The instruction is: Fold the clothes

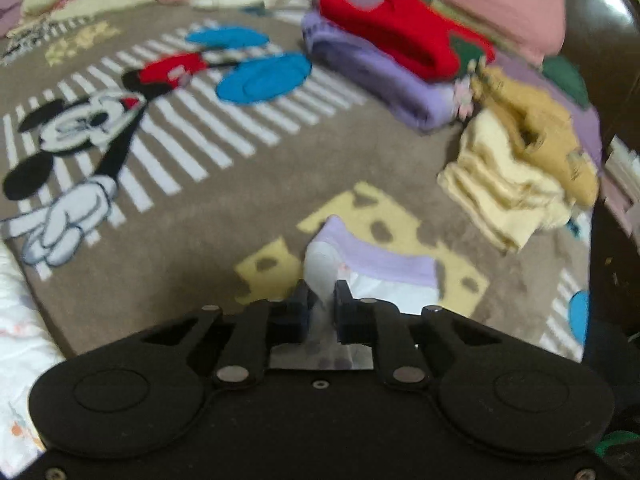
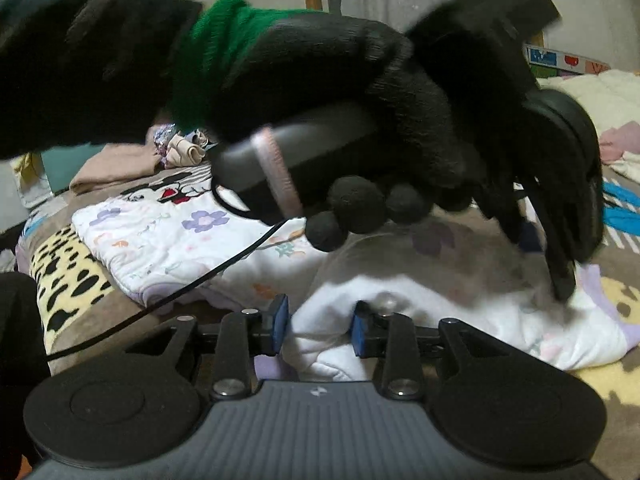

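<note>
White garment with lilac trim (image 2: 460, 320), small and soft, bunched on the brown cartoon blanket (image 1: 192, 208), just in front of both grippers. Looks thin and light, likely a child's piece; limp, prone to sagging and slipping out of a shallow pinch, so best taken at the trimmed hem or a corner, where the doubled edge gives the pads something to bite. Lilac band (image 1: 384, 256) lying across the yellow cheese print in the left wrist view.

Left gripper (image 1: 322, 300) clamped on a fold of the white cloth, fabric drawn up between the black pads. Same gripper seen from the right wrist view, held by a black-gloved hand (image 2: 360, 112) with a green cuff, its fingertips pressing down on the far side of the garment. Right gripper (image 2: 320, 328) spread apart, blue pads on either side of a near ridge of the cloth, not closed on it.

Further out: folded stack of purple and red clothes (image 1: 380, 60), a cream and mustard pile (image 1: 516, 168) to its right, a flower-print white piece (image 2: 168, 240) lying flat on the left. Motion blur throughout; finer detail of the folds unclear.
</note>
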`<state>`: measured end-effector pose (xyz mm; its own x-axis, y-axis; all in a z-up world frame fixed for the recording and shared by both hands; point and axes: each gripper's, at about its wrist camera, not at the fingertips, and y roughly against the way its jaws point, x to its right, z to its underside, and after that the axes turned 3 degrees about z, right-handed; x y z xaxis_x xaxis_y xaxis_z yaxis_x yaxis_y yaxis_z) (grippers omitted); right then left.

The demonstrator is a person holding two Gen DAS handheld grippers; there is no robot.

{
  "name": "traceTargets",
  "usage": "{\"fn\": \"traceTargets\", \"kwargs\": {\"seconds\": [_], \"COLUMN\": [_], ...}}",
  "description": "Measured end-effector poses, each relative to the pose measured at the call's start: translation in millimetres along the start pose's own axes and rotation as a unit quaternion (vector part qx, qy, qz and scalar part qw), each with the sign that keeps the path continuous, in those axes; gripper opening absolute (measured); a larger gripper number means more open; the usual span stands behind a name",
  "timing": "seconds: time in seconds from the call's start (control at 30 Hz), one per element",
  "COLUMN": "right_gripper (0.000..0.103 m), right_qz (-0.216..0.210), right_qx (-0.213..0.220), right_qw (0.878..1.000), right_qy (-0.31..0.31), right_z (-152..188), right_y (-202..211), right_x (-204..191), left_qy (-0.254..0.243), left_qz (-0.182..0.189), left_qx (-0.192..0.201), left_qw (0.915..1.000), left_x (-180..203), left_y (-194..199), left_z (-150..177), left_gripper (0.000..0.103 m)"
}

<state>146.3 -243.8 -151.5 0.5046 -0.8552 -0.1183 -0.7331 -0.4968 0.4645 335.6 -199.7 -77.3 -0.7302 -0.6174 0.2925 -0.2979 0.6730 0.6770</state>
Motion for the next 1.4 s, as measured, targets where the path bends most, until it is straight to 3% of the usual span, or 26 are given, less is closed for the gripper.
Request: {"fn": "traceTargets", "kwargs": {"seconds": [0.13,0.27,0.37,0.47,0.6,0.77,0.87,1.07,1.17,1.27,1.3,1.4], "right_gripper": [0.033,0.033,0.034,0.036,0.038,0.038,0.038,0.032,0.024,0.024,0.024,0.023], "right_qz": [-0.006,-0.008,-0.007,-0.005,0.004,-0.009,-0.031,-0.070,-0.076,-0.072,-0.072,-0.071], "right_qx": [0.002,0.006,0.010,0.019,0.037,0.064,0.065,-0.005,-0.015,-0.028,-0.029,-0.035], "right_qw": [1.000,0.999,0.999,0.999,0.998,0.996,0.996,0.996,0.993,0.991,0.990,0.991], "right_qy": [-0.017,-0.031,-0.039,-0.046,-0.058,-0.060,-0.058,-0.059,-0.089,-0.111,-0.115,-0.112], "right_z": [-1.2,-1.6,-2.0,-2.9,-5.1,-6.9,-8.4,-6.2,-7.9,-6.4,-5.4,-5.0], "right_y": [0.9,2.7,4.2,6.7,14.2,22.5,23.4,4.8,5.7,4.6,4.7,3.1], "right_x": [5.3,9.0,11.0,12.3,17.0,19.5,20.2,18.1,30.1,41.3,41.3,40.9], "left_qy": [0.010,0.080,0.136,0.190,0.245,0.286,0.293,0.297,0.299,0.301,0.302,0.285], "left_qz": [0.021,0.009,-0.002,-0.013,-0.030,-0.047,-0.060,-0.078,-0.088,-0.097,-0.102,-0.130], "left_qx": [0.044,0.128,0.191,0.254,0.284,0.305,0.302,0.289,0.282,0.275,0.267,0.216], "left_qw": [0.9987,0.9885,0.9721,0.9484,0.9267,0.9070,0.9051,0.9067,0.9073,0.9078,0.9093,0.9248], "left_x": [-3.7,-33.2,-56.7,-80.3,-102.8,-115.2,-117.8,-124.0,-127.0,-130.1,-131.6,-133.4], "left_y": [19.5,60.9,93.2,125.5,133.9,136.8,139.0,129.2,124.3,119.4,115.9,99.0], "left_z": [3.8,25.3,42.3,59.4,82.9,104.8,113.9,115.1,115.7,116.3,115.1,107.6], "left_gripper": [0.009,0.009,0.009,0.009,0.009,0.009,0.009,0.009,0.009,0.009,0.009,0.009]}}
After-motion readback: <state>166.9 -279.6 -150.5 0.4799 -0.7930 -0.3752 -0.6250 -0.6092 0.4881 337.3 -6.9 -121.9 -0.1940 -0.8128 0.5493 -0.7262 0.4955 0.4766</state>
